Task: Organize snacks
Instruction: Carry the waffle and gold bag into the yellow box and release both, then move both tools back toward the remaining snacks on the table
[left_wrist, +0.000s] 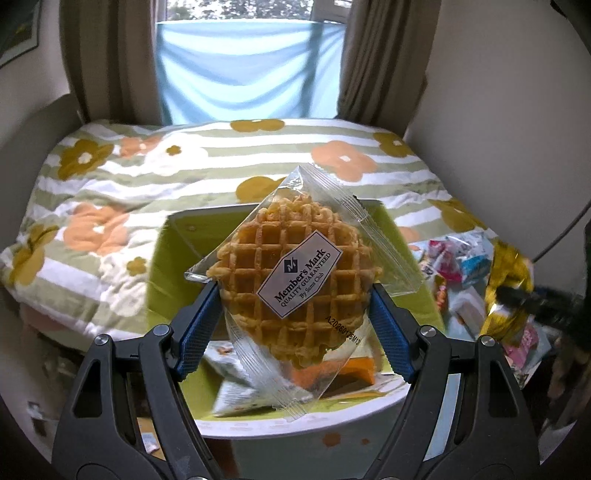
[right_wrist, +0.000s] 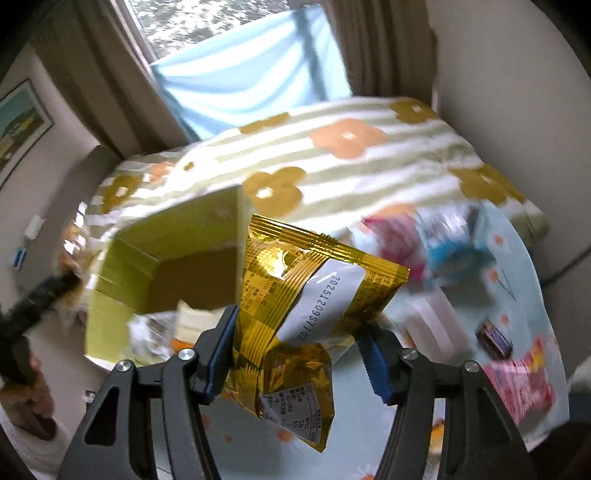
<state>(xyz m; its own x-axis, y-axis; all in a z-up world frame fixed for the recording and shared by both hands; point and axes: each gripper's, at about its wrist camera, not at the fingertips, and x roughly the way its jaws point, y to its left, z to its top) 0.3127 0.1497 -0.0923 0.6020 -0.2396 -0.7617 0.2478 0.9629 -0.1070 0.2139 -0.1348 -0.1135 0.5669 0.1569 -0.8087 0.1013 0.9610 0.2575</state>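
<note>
Waffle pack (left_wrist: 291, 280) clamped in the left hand-held gripper (left_wrist: 295, 317) above the green box (left_wrist: 162, 266); gold packet (right_wrist: 306, 310) clamped in the right hand-held gripper (right_wrist: 295, 354).
The waffle pack is a clear wrapper around a round, golden, gridded waffle with a white diamond label; its long axis runs diagonally, one sealed end pointing up and away, the other down toward the camera, and the blue pads (left_wrist: 199, 321) press on its two sides. The gold packet is shiny, crinkled foil with a white date strip; it stands tilted, crimped top edge up, lower end hanging below the jaws. It is held off the flowered surface (right_wrist: 517, 266), beside the green box and near the loose pile of snacks (right_wrist: 436, 236).
</note>
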